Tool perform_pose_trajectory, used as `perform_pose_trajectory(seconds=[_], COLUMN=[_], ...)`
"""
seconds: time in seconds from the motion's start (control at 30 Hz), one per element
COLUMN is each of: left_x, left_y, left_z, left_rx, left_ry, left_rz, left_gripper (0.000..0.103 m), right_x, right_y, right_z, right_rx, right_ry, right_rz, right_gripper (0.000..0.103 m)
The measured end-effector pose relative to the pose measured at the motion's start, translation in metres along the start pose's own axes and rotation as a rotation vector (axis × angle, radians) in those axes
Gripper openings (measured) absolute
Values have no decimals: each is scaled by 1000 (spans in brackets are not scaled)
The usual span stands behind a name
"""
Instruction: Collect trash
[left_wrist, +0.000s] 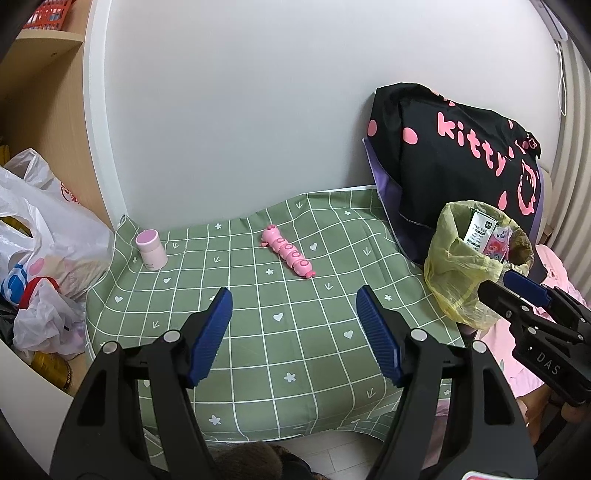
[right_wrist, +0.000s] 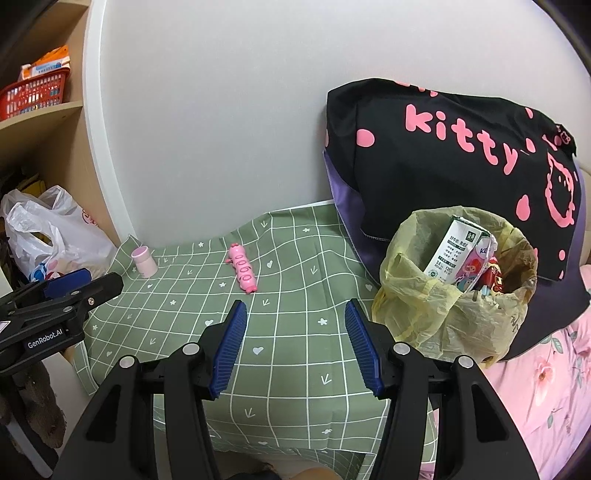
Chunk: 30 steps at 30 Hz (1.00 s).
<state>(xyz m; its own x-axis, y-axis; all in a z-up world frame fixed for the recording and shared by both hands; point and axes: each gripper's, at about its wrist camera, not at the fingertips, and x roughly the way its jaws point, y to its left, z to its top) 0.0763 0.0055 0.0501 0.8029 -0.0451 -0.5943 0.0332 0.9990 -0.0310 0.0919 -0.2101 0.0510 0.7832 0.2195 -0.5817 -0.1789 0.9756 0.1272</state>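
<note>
A small bin lined with a yellow bag (right_wrist: 443, 317) stands at the right edge of the green checked tablecloth (right_wrist: 288, 354); it also shows in the left wrist view (left_wrist: 461, 273). It holds a white milk carton (right_wrist: 452, 249) and colourful wrappers (right_wrist: 480, 273). A pink caterpillar toy (left_wrist: 290, 254) (right_wrist: 243, 269) and a small pink-lidded bottle (left_wrist: 151, 249) (right_wrist: 143, 261) lie on the cloth. My left gripper (left_wrist: 293, 332) is open and empty above the cloth. My right gripper (right_wrist: 293, 347) is open and empty, just left of the bin.
A black Hello Kitty bag (right_wrist: 461, 166) leans on the white wall behind the bin. White plastic bags (left_wrist: 40, 236) pile up at the left by wooden shelves holding a red basket (right_wrist: 33, 94). Pink floral bedding (right_wrist: 546, 387) lies at the right.
</note>
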Motion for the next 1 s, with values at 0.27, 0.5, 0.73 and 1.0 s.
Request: perform_pose_trajectory(seconds=[0.27,0.5,0.73,1.0], left_x=[0,0,0,6], left_y=[-2,-4,-7,-8], left_z=[-1,-2,-4,-7], left_rx=[3,13,22,33], left_ry=[2,1,6,24], left_rz=[-8,-13,-23,-30], left_gripper=[66,66,66,66], right_x=[-2,-4,-7,-10], right_y=[-2,-4,-6,-7], right_z=[0,0,-1,-2], right_rx=[7,15,14,19], right_ry=[-4,-4,-5,-6], right_rz=[-10,-17,-28,-48], right_gripper=[52,52,52,52])
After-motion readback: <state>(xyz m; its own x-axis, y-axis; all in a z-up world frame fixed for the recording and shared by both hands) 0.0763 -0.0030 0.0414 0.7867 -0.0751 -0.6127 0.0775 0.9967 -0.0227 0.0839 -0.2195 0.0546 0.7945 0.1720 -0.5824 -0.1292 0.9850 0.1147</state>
